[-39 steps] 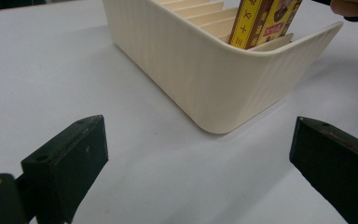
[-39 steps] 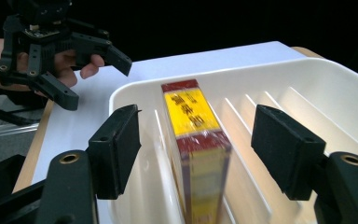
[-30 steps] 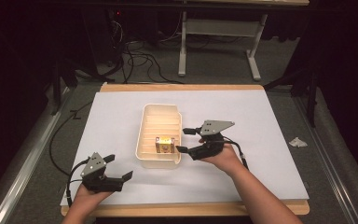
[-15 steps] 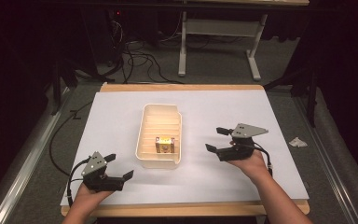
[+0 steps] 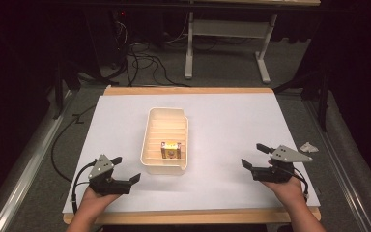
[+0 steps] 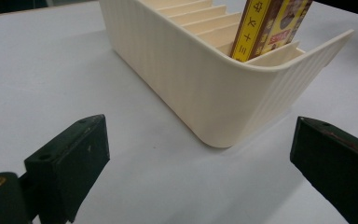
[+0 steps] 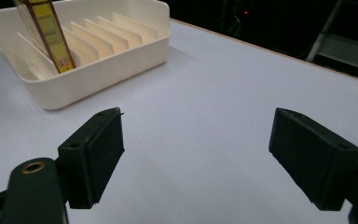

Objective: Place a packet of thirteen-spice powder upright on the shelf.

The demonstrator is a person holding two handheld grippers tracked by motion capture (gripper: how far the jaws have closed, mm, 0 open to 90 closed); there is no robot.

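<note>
White table (image 5: 232,125) — one slotted tray (image 5: 155,140), one box (image 5: 171,149); both claws — left (image 5: 131,169), right (image 5: 254,155) — open, empty.

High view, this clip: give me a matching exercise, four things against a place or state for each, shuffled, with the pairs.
Things:
1. cream tray
2. yellow pack
3. left gripper
4. right gripper

Places or states:
A. open, on the table's near right, clear of the tray
B. stands upright in a slot near the tray's near end
C. sits mid-table on the white sheet
D. open, off the tray's near left corner, nothing between its fingers

Pairs: 1-C, 2-B, 3-D, 4-A
</note>
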